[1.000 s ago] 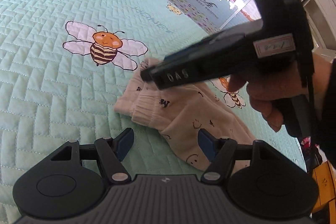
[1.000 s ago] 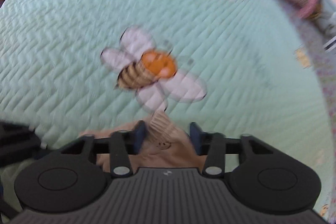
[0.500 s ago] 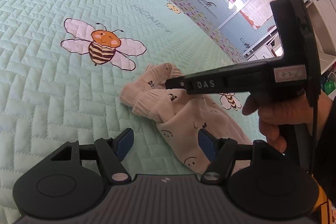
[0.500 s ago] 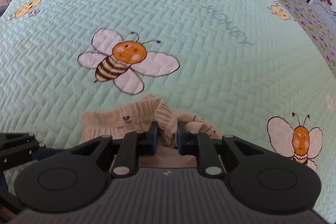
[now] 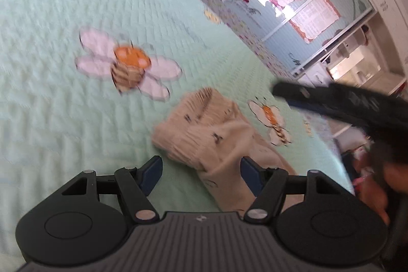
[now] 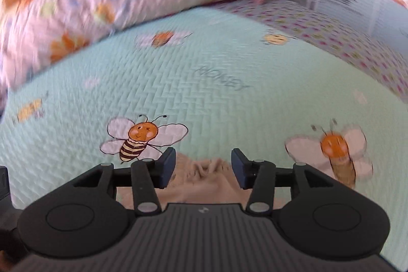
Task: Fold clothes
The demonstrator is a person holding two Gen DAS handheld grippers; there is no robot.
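One view only: person's hand.

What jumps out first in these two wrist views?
The mint-green quilt with its cartoon bees fills both views; the biggest bee sits left of centre in the left wrist view. A small beige garment with tiny prints lies crumpled on it, just ahead of the open left gripper. The right gripper is also open, with the garment's edge between and below its fingers.
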